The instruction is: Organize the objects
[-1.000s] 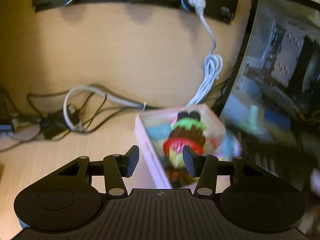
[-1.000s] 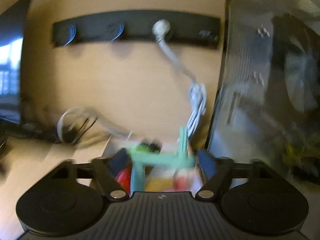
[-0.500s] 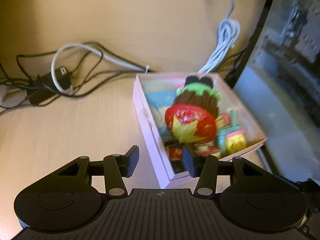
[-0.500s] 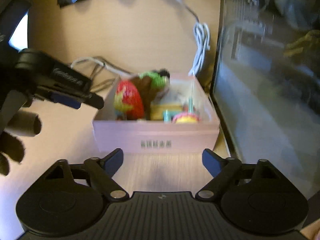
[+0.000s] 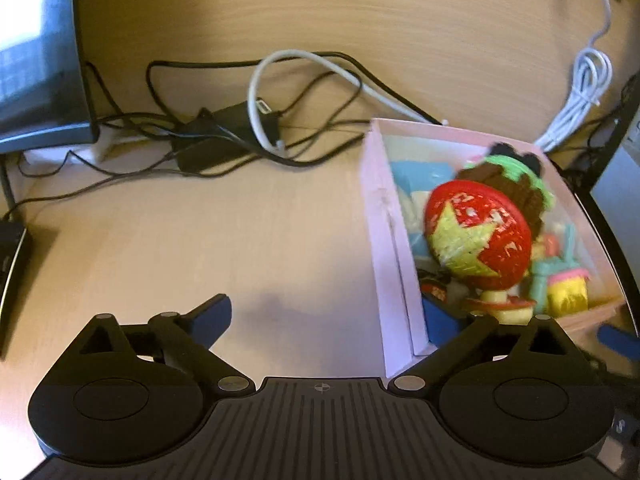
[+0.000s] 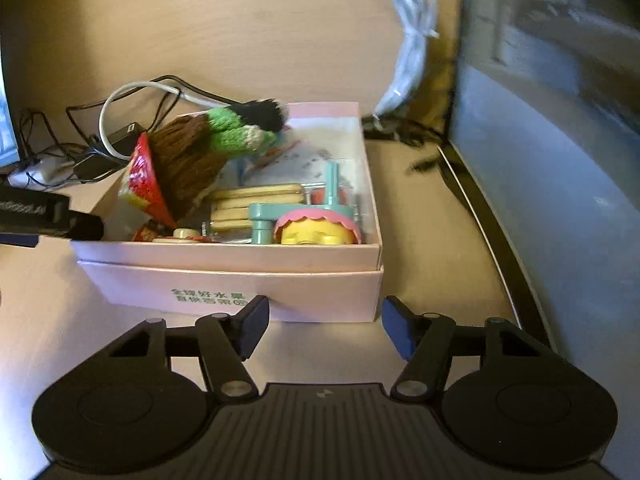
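A pink box sits on the wooden desk. Leaning in it is a knitted toy with a red and yellow base. A teal toy chair, a yellow and pink toy and biscuits lie beside it. My left gripper is opening wide. It straddles the box's left wall, and its pads are not pressing on the wall. My right gripper is closing just in front of the box's front wall, with nothing between its fingers.
Tangled black and white cables lie behind the box. A monitor stands at the far left. A coiled white cable hangs at the back. A dark glass-sided case stands close to the right of the box.
Both grippers have come down towards the box. The left jaws have spread wide and now straddle the box's left wall. The right jaws have narrowed, and the box's front wall is closer to them.
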Action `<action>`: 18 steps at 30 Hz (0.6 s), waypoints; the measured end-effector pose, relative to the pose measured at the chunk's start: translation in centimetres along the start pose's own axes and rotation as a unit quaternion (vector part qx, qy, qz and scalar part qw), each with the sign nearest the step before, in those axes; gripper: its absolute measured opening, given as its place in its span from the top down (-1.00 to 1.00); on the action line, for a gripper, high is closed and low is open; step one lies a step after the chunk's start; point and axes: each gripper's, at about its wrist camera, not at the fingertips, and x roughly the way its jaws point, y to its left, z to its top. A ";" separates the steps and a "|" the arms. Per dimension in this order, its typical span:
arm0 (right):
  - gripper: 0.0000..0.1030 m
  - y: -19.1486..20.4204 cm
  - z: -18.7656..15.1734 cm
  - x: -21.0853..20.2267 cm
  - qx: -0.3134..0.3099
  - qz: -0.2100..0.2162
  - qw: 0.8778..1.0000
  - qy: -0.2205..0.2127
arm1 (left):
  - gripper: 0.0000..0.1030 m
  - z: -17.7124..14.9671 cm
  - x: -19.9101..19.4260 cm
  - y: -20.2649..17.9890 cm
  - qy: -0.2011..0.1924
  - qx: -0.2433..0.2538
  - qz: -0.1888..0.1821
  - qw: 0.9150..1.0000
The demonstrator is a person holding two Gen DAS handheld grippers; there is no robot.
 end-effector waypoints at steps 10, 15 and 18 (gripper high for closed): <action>-0.22 3.7 2.2 1.3 -0.050 0.007 0.999 -0.014 | -0.97 2.0 3.4 1.1 -0.013 0.057 0.017 0.998; -0.22 3.6 1.8 0.4 -0.048 0.011 0.999 -0.013 | -0.96 2.1 3.6 1.6 -0.009 0.047 0.011 0.999; -0.36 3.3 1.2 -0.3 -0.049 0.012 0.999 -0.013 | -0.95 1.6 1.8 1.9 -0.034 0.035 0.003 0.999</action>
